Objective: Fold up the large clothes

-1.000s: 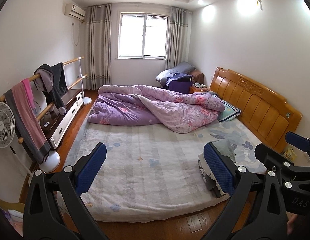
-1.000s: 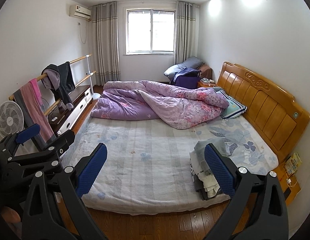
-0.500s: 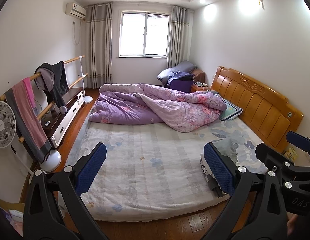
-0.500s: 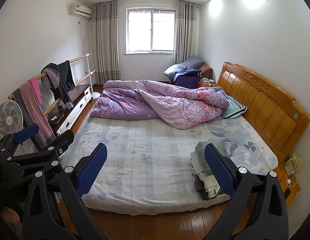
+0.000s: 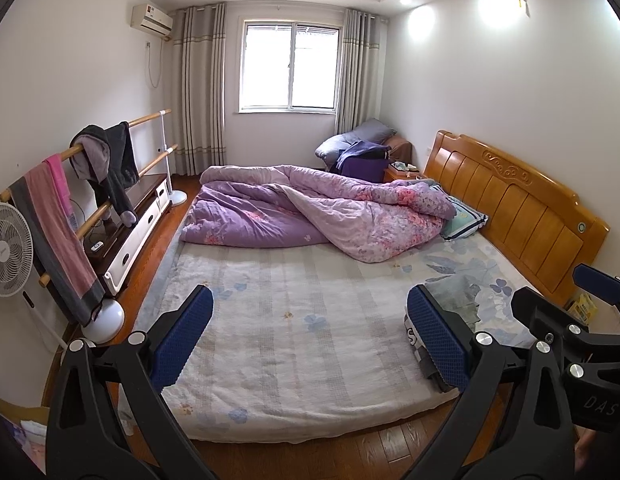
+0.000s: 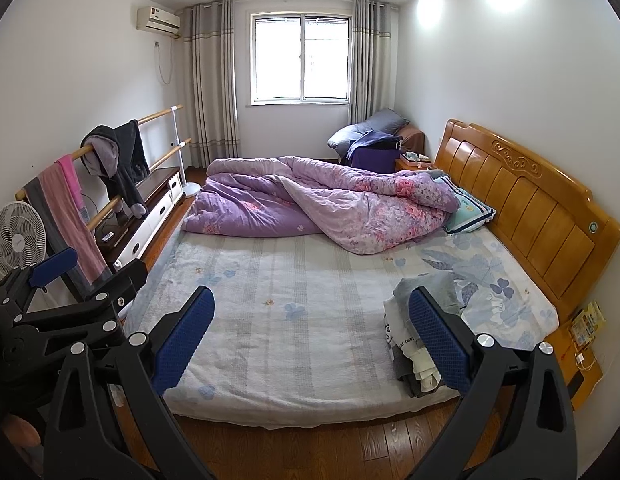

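While both grippers hang spread wide and empty above the foot of the bed (image 6: pixel 293 352), nothing is held.
Left gripper (image 5: pixel 310 336) and right gripper (image 6: pixel 312 334) sit side by side; the folded clothes stack (image 6: pixel 410 344) rests at the mattress's near right corner, well apart from the rumpled purple quilt (image 6: pixel 322 200) by the wooden headboard (image 6: pixel 530 192).

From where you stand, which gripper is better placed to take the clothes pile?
Probably the right gripper: the clothes pile lies by its right finger, and it stands nearer that bedside than the left gripper. Both are open.
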